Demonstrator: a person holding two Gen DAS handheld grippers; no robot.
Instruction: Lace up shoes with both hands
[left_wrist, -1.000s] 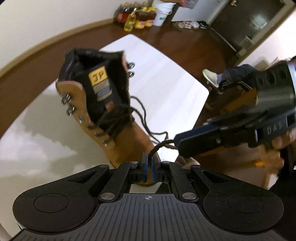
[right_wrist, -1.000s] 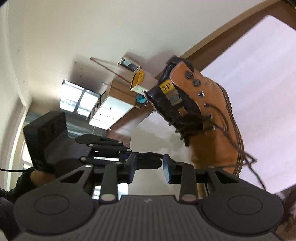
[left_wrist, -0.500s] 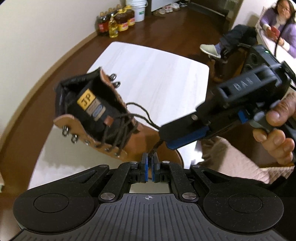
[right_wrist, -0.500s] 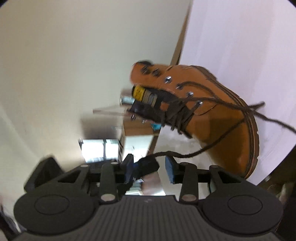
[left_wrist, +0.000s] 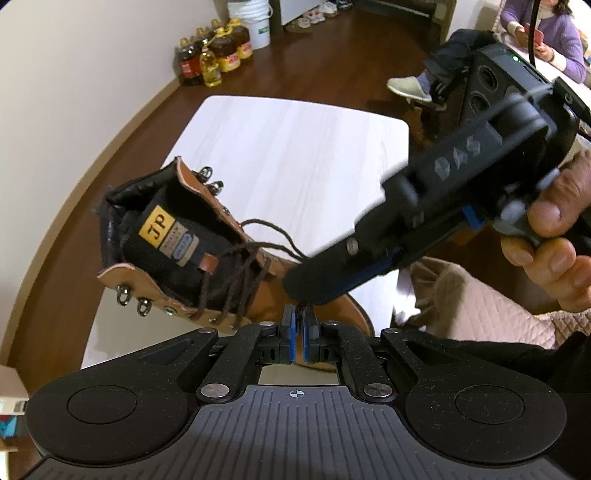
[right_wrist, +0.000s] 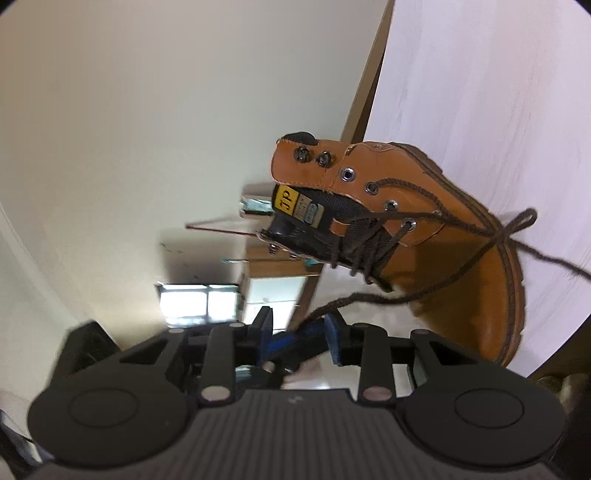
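Left gripper (left_wrist: 298, 314) pinching lace (right_wrist: 436, 291) (jaws together), boot (left_wrist: 192, 254) beyond

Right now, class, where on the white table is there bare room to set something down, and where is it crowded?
Free: the white table beyond the boot, out to its far edge by the wooden floor. Crowded: the near edge, where the boot's toe, the loose lace, the left tool and the closing right tool meet.

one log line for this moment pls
boot on table | left tool shut on lace | right tool closing, lace between jaws
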